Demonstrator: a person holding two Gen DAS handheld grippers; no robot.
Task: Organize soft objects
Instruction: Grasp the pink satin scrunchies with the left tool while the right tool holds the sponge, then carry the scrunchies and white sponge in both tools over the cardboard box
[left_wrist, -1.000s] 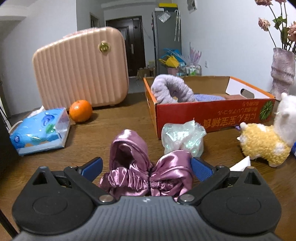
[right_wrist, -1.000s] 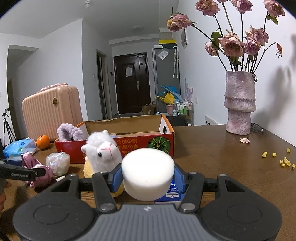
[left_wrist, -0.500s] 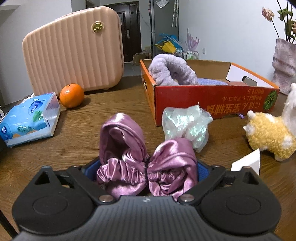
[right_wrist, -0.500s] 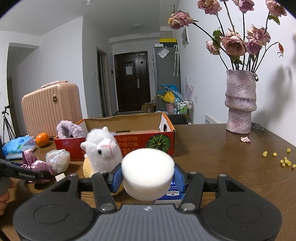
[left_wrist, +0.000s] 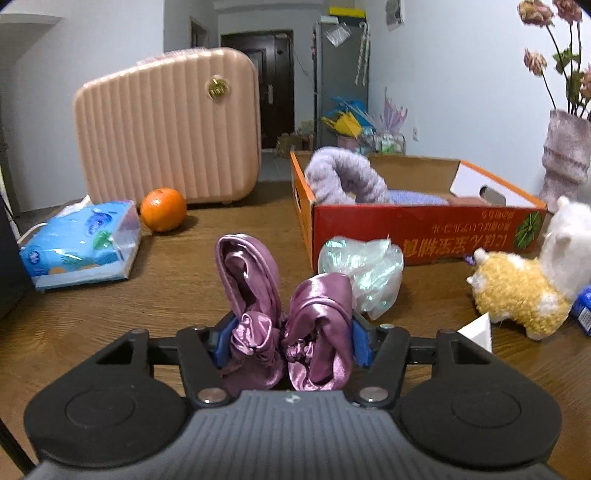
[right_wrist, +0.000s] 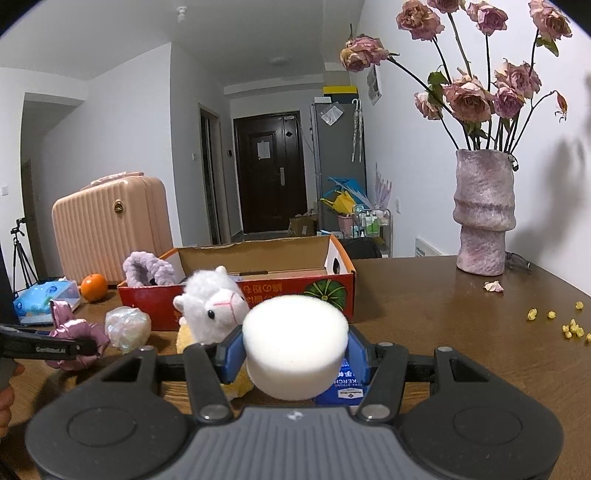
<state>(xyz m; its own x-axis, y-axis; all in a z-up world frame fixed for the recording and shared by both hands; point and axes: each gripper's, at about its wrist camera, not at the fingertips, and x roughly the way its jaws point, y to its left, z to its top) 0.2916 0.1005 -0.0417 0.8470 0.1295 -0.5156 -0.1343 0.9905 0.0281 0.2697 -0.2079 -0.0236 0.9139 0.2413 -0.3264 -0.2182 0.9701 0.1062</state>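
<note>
A purple satin scrunchie (left_wrist: 317, 306) sits between the blue pads of my left gripper (left_wrist: 288, 339). Its jaws are closing and both pads squeeze the fabric, low over the wooden table. My right gripper (right_wrist: 295, 349) is shut on a round white sponge (right_wrist: 295, 332), held above the table. The orange cardboard box (left_wrist: 424, 229) stands behind and holds a fluffy lilac headband (left_wrist: 343, 177). An iridescent pouf (left_wrist: 365, 269) and an alpaca plush (left_wrist: 517, 299) lie in front of the box. In the right wrist view the scrunchie (right_wrist: 79, 330) is at the far left.
A pink suitcase (left_wrist: 166, 129), an orange (left_wrist: 163, 209) and a blue tissue pack (left_wrist: 81, 243) are at the back left. A vase (right_wrist: 484, 218) of dried roses stands at the right, with yellow crumbs (right_wrist: 569, 326) near it. A blue packet (right_wrist: 343, 384) lies under the sponge.
My left gripper's jaws have come together from wide open onto the purple scrunchie, bunching it up. The right gripper keeps still with the sponge.
</note>
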